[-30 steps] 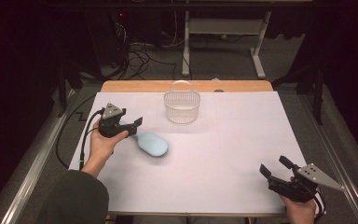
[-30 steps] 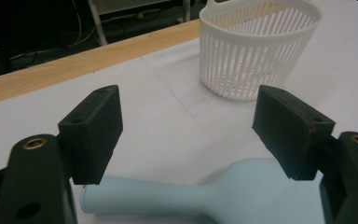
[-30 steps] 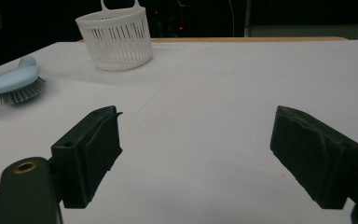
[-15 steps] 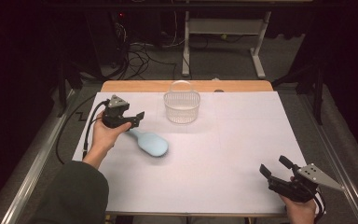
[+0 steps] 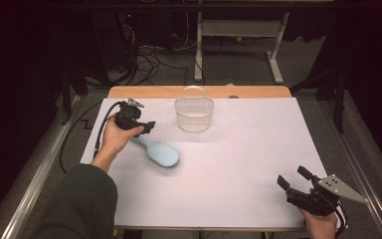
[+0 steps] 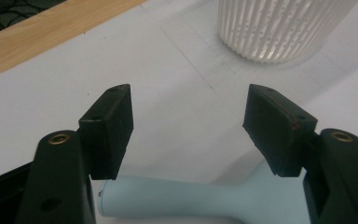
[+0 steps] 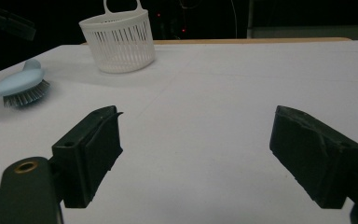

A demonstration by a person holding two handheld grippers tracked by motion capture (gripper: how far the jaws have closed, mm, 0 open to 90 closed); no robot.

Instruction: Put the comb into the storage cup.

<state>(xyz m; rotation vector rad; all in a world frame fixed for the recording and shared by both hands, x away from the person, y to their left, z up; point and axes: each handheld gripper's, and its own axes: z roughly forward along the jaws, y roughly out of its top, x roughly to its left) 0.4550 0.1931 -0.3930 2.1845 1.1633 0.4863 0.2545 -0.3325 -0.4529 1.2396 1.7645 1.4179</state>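
- The left hand-held gripper (image 5: 148,127) hangs over the left part of the counter (image 5: 238,164), just above the end of the brush handle.
- Its jaws stand fairly wide and have just been closing. Nothing is pressed between the pads; in the left gripper view the brush handle (image 6: 177,199) lies below and between them, not touched.
- The brush (image 5: 160,152) is light blue and lies on the white sheet of the counter, left of the middle. Its handle points toward the left hand-held gripper and its wide head points toward the person's side.
- In the right gripper view the brush (image 7: 21,84) rests with the grey bristles down on the sheet.
- The basket (image 5: 194,114) is white, with thin slits in its wall and a small handle on top. It stands upright near the far edge of the counter, near the brush but apart from it.
- In the left gripper view the basket (image 6: 279,28) is ahead of the jaws and a little to the right.
- The right hand-held gripper (image 5: 292,180) is at the near right corner of the counter, well apart from the brush and the basket.
- Its jaws are wide and empty; in the right gripper view bare white sheet lies between the pads (image 7: 98,149).
- A strip of bare wood (image 5: 144,92) shows at the far edge of the counter, behind the sheet.
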